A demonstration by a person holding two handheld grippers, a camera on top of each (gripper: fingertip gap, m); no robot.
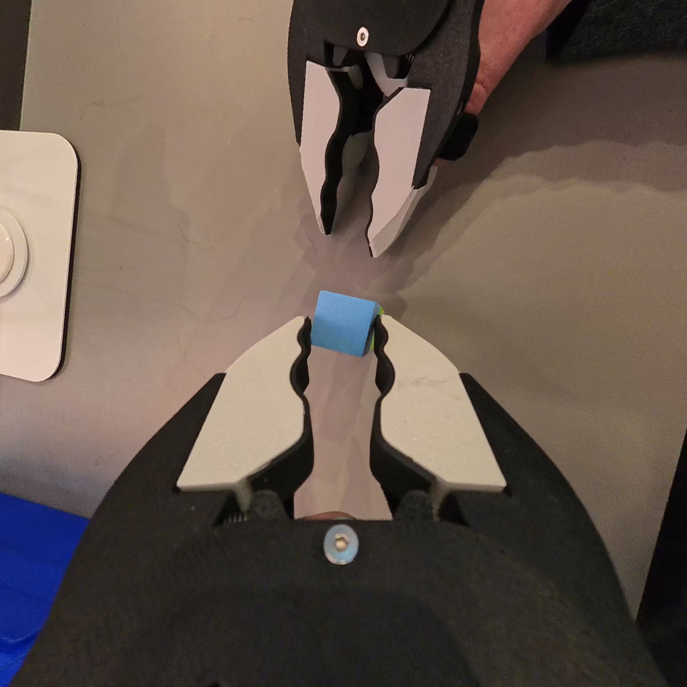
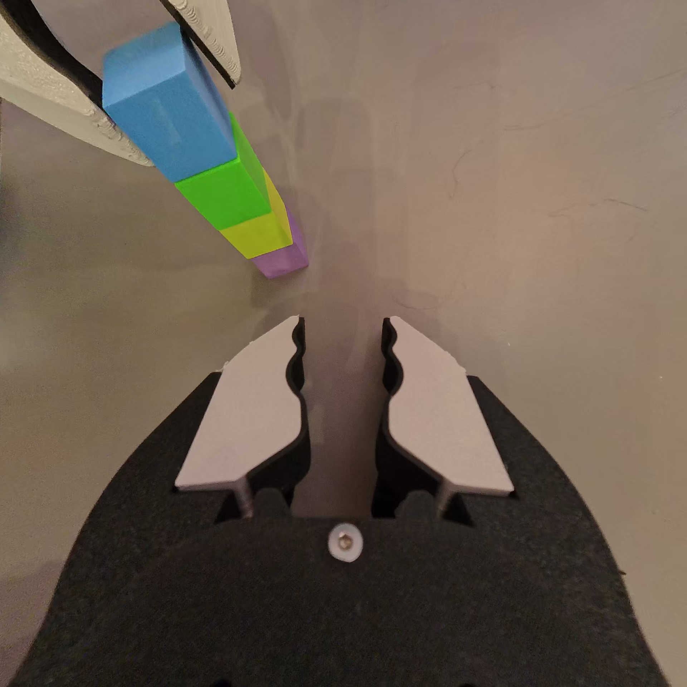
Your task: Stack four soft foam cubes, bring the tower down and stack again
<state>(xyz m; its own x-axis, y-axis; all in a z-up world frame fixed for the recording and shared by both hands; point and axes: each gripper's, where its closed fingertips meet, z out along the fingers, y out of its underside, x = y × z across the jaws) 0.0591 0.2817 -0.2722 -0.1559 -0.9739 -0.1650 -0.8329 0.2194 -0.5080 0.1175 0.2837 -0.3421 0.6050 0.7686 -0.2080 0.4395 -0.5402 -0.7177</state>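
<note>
A tower of four foam cubes stands on the grey table (image 2: 520, 223): blue cube (image 2: 167, 107) on top, then green (image 2: 223, 197), yellow-green (image 2: 256, 236) and purple (image 2: 284, 262) at the bottom. My left gripper (image 1: 344, 323) is shut on the blue cube (image 1: 342, 325), with both pads against its sides. From above, only a sliver of green (image 1: 378, 310) shows under it. In the right wrist view the left gripper's fingers (image 2: 55, 85) flank the blue cube. My right gripper (image 2: 344, 323) is open and empty over bare table, to the right of the tower. It also shows in the left wrist view (image 1: 349, 241), beyond the tower.
A white rounded plate with a round knob (image 1: 33, 256) lies at the table's left edge. A blue object (image 1: 33, 557) sits at the lower left. A person's hand (image 1: 498, 74) holds the right gripper at the top right. Tip to tip, the grippers are about 10 cm apart.
</note>
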